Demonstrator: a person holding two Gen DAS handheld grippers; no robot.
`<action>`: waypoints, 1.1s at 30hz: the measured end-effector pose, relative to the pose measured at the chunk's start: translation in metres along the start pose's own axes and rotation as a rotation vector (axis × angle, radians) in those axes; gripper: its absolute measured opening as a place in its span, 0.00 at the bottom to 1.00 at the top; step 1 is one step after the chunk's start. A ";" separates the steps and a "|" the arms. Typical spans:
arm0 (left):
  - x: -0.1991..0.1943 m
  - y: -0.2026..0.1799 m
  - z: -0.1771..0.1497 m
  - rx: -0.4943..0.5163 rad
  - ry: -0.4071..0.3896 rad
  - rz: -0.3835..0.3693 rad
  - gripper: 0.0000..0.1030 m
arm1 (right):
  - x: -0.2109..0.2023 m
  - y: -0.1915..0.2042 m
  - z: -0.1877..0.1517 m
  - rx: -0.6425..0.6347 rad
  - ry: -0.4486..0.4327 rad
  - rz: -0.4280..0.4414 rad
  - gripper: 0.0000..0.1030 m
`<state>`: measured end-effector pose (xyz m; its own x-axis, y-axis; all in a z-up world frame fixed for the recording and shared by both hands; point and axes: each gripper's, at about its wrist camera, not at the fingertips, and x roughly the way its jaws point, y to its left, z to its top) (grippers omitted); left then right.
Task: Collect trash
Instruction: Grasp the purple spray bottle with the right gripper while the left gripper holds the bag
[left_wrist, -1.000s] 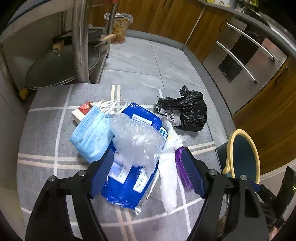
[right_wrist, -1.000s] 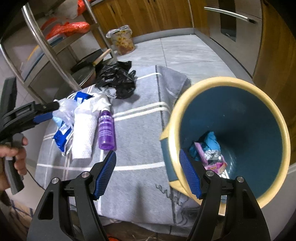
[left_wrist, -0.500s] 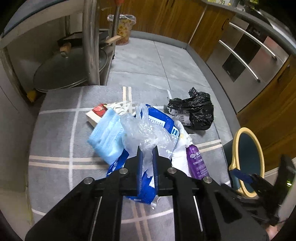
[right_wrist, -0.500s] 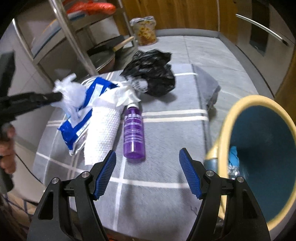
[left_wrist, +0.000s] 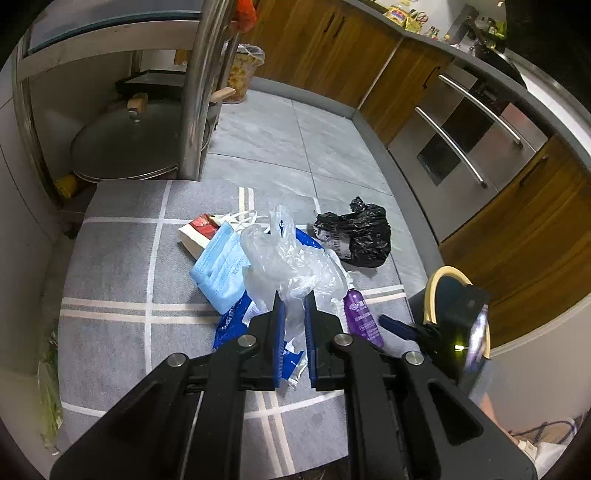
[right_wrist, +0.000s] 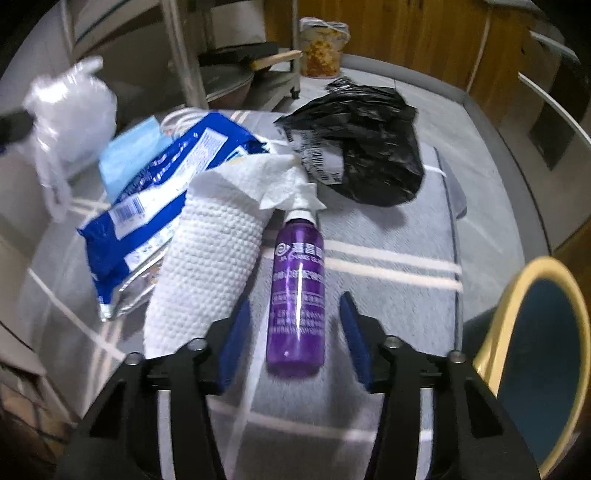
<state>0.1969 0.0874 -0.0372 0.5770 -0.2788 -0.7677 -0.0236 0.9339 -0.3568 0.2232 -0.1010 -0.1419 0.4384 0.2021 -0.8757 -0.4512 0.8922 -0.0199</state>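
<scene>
My left gripper (left_wrist: 293, 310) is shut on a clear plastic bag (left_wrist: 291, 262) and holds it lifted above the trash pile; the bag also shows in the right wrist view (right_wrist: 70, 110). My right gripper (right_wrist: 295, 317) is open, its fingers on either side of a purple spray bottle (right_wrist: 297, 288) lying on the grey mat (right_wrist: 388, 258). Beside the bottle lie a white paper towel (right_wrist: 210, 266), a blue wrapper (right_wrist: 155, 192), a blue face mask (left_wrist: 221, 269) and a black plastic bag (right_wrist: 365, 147). The blue bin with a yellow rim (right_wrist: 546, 354) stands at the right.
A red and white carton (left_wrist: 199, 232) lies under the mask. A metal rack (left_wrist: 195, 85) with a pot lid (left_wrist: 129, 147) stands behind the mat. Wooden cabinets (left_wrist: 332, 48) and steel drawers (left_wrist: 480, 136) line the far side. A lined waste basket (right_wrist: 321, 48) stands on the floor.
My left gripper closed on the clear plastic bag and lifted it off the pile. My right gripper moved left from the bin and down around the purple bottle.
</scene>
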 end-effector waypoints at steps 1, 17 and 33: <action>-0.001 0.001 -0.001 0.000 0.000 -0.001 0.09 | 0.003 0.001 0.000 -0.007 0.006 -0.004 0.38; 0.002 -0.028 -0.002 0.040 0.008 -0.058 0.09 | -0.027 -0.024 -0.052 0.106 0.067 0.061 0.34; -0.002 -0.042 -0.019 0.084 0.033 -0.082 0.09 | -0.027 -0.023 -0.054 0.091 0.107 0.071 0.49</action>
<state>0.1814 0.0445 -0.0307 0.5466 -0.3608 -0.7556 0.0918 0.9228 -0.3742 0.1804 -0.1491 -0.1436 0.3202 0.2264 -0.9199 -0.4035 0.9111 0.0838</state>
